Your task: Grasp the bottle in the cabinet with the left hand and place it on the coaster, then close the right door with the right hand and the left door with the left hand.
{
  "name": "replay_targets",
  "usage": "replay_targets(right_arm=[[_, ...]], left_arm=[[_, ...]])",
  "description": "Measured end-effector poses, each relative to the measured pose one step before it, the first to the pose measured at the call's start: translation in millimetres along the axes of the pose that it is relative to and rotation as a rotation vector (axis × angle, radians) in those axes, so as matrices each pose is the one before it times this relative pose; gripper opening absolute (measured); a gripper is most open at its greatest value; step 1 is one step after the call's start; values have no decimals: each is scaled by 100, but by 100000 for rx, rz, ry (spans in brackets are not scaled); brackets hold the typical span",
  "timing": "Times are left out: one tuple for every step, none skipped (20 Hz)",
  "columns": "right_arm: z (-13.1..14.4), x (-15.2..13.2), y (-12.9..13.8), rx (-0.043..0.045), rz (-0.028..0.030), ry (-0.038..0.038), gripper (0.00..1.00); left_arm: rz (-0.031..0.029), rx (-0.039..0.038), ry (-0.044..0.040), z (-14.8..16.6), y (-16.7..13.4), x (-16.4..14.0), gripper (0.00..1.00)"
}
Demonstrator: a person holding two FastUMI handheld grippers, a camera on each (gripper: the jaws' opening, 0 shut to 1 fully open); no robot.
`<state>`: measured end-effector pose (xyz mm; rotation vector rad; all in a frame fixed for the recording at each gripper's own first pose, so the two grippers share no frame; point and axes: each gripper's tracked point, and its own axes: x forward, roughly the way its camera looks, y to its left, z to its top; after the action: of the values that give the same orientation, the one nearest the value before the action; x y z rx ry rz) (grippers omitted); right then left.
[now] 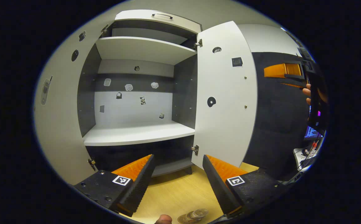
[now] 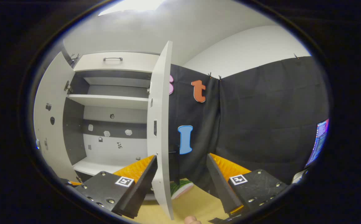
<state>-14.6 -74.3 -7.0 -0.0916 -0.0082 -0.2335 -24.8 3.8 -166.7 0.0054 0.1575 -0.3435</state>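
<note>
The white cabinet (image 1: 136, 133) stands with both doors swung out and its shelves bare. My left gripper (image 1: 177, 174) is open, low in front of it, above the wooden table (image 1: 174, 193). A clear bottle (image 1: 196, 214) shows at the bottom edge of the left gripper view, below the fingers; what it rests on is hidden. In the right gripper view, my right gripper (image 2: 182, 174) is open. The edge of the right door (image 2: 161, 133) stands in its gap, close to the left finger; I cannot tell if they touch. The right gripper (image 1: 315, 93), held by a hand, is also at far right in the left gripper view.
The left door (image 1: 59, 109) is swung wide to the left. A drawer with a handle (image 1: 161, 15) tops the cabinet. A green and white object (image 2: 182, 188) lies on the table behind the right door. A lit screen (image 2: 318, 143) stands at far right.
</note>
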Motion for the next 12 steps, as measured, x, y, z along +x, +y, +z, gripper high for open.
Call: replay_targets(right_arm=[[23, 156, -55, -169, -358, -184, 96], [-36, 307, -185, -470, -595, -302, 96], [-13, 243, -114, -576, -436, -95, 96], [-208, 222, -121, -360, -347, 159, 93], [-221, 159, -77, -57, -329, 466, 93], [-164, 185, -160, 316, -388, 99, 93], [14, 223, -78, 281, -484, 84, 96], [-18, 156, -477, 81, -1766, -332, 96], [-37, 90, -545, 243, -1791, -540, 96], [159, 305, -333, 653, -893, -556, 94], [46, 278, -18, 439, 85, -165, 95], [-296, 559, -63, -54, -84, 431, 96]], left_arm=[[868, 62, -158, 568, 111, -23, 97], [1318, 30, -342, 667, 277, -34, 97], [1375, 190, -582, 640, 250, 15, 97], [1560, 234, -358, 769, 246, 33, 97], [1806, 14, -921, 816, 317, 75, 97], [1729, -809, -384, 694, 396, -18, 96], [1217, -1030, -164, 569, 219, 9, 97], [989, -896, -466, 600, 234, -66, 97], [932, -57, -354, 548, 197, -31, 97], [1100, 701, -117, 370, 315, -125, 97], [1073, 990, -967, 535, 250, -55, 97], [1149, 790, -680, 410, 259, -121, 97]])
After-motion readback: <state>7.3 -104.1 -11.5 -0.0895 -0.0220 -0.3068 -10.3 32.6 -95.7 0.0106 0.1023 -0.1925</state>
